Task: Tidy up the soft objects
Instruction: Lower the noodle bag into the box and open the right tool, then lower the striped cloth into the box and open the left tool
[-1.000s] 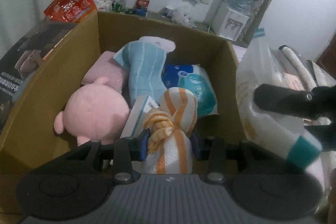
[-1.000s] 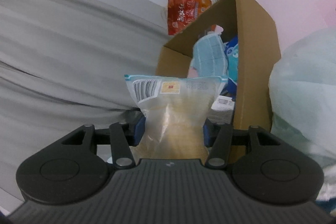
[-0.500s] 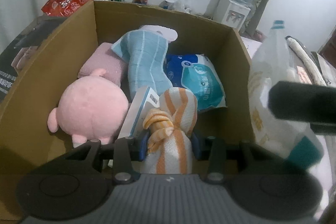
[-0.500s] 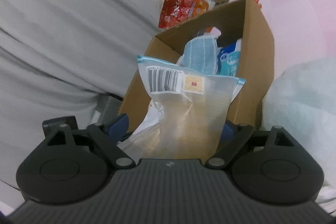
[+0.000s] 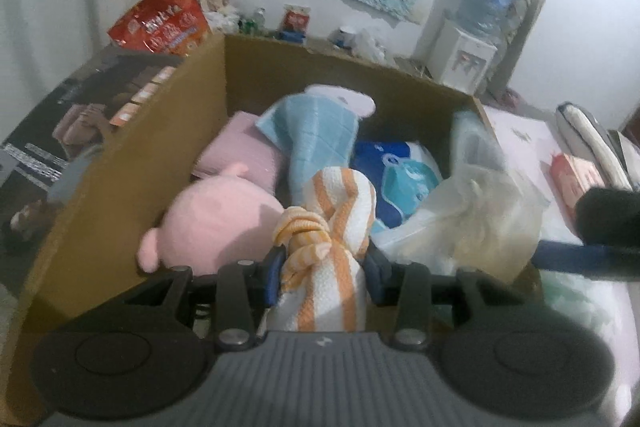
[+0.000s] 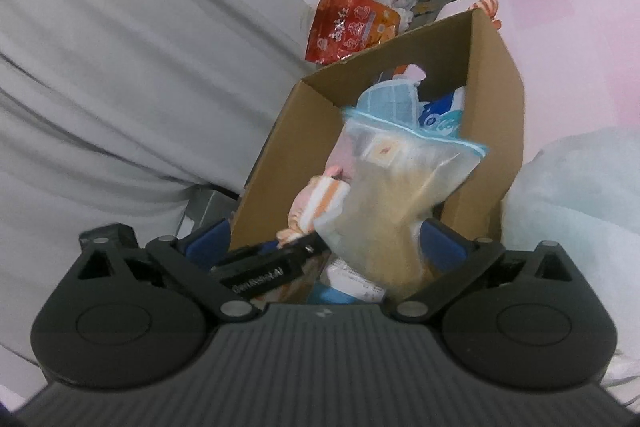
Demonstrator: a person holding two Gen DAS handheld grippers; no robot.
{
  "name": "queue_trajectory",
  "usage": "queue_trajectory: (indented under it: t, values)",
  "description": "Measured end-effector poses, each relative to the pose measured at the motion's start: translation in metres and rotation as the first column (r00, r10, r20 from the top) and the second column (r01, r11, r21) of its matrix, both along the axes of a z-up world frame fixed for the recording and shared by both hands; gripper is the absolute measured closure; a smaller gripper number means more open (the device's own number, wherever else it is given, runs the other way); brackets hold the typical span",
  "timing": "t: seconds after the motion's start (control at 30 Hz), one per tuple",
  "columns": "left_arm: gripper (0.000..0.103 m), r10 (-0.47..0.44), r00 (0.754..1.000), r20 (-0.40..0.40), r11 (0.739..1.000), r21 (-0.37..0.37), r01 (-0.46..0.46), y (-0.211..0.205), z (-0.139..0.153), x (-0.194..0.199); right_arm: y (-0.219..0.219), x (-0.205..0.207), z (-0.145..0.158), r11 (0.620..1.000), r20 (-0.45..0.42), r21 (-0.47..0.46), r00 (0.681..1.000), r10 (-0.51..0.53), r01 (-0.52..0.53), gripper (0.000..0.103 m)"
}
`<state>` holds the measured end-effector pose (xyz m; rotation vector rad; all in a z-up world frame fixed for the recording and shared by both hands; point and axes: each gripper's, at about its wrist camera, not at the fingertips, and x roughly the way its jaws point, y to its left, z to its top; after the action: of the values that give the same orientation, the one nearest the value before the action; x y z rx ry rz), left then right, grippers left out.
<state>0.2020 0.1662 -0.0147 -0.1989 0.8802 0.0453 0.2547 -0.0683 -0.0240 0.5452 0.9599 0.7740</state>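
Left wrist view: your left tool (image 5: 324, 263) clamps the orange-striped cloth bundle (image 5: 332, 227) over the cardboard box (image 5: 120, 163). Your right tool (image 6: 328, 247) has just been opening, its jaws spread wide around the clear plastic bag (image 6: 396, 195), no longer squeezing it.

Right gripper (image 6: 326, 247): jaws spread wide, just been opening.
Clear bag (image 6: 400, 199): between the jaws, unpinched, tilted over the cardboard box (image 6: 492, 99) near edge.
Striped towel (image 6: 320, 203): beside the bag.

Cardboard box (image 5: 120, 187): plain brown. Contents: towel bundle (image 5: 332, 227) striped orange and white; plush toy (image 5: 224, 223) solid pink; cloth (image 5: 320, 143) pale blue with a fine grid; packet (image 5: 400, 179) blue and white. Zip bag (image 6: 400, 195): clear with blue top edge, tan contents.
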Motion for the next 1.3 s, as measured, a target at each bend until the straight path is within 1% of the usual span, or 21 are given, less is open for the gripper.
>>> queue_trajectory:
  t: [0.13, 0.33, 0.53, 0.67, 0.77, 0.8, 0.87, 0.9, 1.0, 1.13, 1.2, 1.3]
  values:
    - [0.061, 0.008, 1.000, 0.009, 1.000, 0.011, -0.008, 0.007, 0.004, -0.006, 0.004, -0.001, 0.002, 1.000, 0.005, 0.003, 1.000, 0.005, -0.005, 0.001]
    - [0.061, 0.011, 0.999, 0.038, 1.000, -0.002, -0.010, 0.012, 0.013, -0.012, -0.005, -0.005, 0.007, 1.000, 0.020, 0.024, 1.000, -0.018, 0.018, 0.001]
    - [0.061, -0.034, 0.998, 0.054, 0.999, -0.012, 0.035, 0.005, 0.018, -0.020, -0.021, -0.014, 0.019, 0.998, 0.048, 0.055, 0.998, -0.037, 0.034, 0.001]
    - [0.061, -0.047, 0.997, 0.057, 0.999, -0.023, 0.048, 0.001, 0.019, -0.024, -0.027, -0.021, 0.021, 0.998, 0.058, 0.046, 0.997, -0.042, 0.040, 0.002]
    - [0.061, -0.042, 0.998, 0.057, 0.998, -0.040, 0.044, 0.003, 0.022, -0.031, -0.031, -0.029, 0.022, 0.999, 0.074, 0.038, 0.996, -0.041, 0.038, 0.007]
    - [0.061, -0.038, 0.998, 0.057, 0.998, -0.046, 0.040, 0.005, 0.023, -0.034, -0.032, -0.031, 0.022, 0.999, 0.078, 0.035, 0.996, -0.042, 0.039, 0.013]
    - [0.061, -0.032, 0.998, 0.054, 0.998, -0.047, 0.035, 0.009, 0.025, -0.040, -0.035, -0.034, 0.023, 0.999, 0.081, 0.037, 0.996, -0.043, 0.040, 0.020]
    - [0.061, -0.025, 0.998, 0.050, 0.998, -0.056, 0.028, 0.012, 0.026, -0.043, -0.036, -0.036, 0.023, 0.998, 0.077, 0.044, 0.996, -0.042, 0.038, 0.021]
    - [0.061, -0.003, 1.000, 0.025, 0.995, -0.096, 0.005, 0.024, 0.025, -0.051, -0.041, -0.044, 0.021, 0.997, 0.067, 0.065, 0.997, -0.038, 0.034, 0.021]
    - [0.061, -0.007, 1.000, -0.006, 0.996, -0.087, 0.006, 0.027, 0.018, -0.054, -0.049, -0.058, 0.013, 0.995, 0.048, 0.090, 0.998, -0.037, 0.032, 0.021]
    - [0.061, -0.020, 1.000, -0.023, 0.996, -0.091, 0.018, 0.023, 0.016, -0.048, -0.055, -0.062, 0.008, 0.994, 0.033, 0.103, 0.998, -0.046, 0.043, 0.021]
    - [0.061, -0.034, 0.999, -0.017, 0.996, -0.082, 0.032, 0.010, 0.013, -0.032, -0.066, -0.067, 0.002, 0.990, 0.010, 0.124, 0.998, -0.065, 0.063, 0.020]
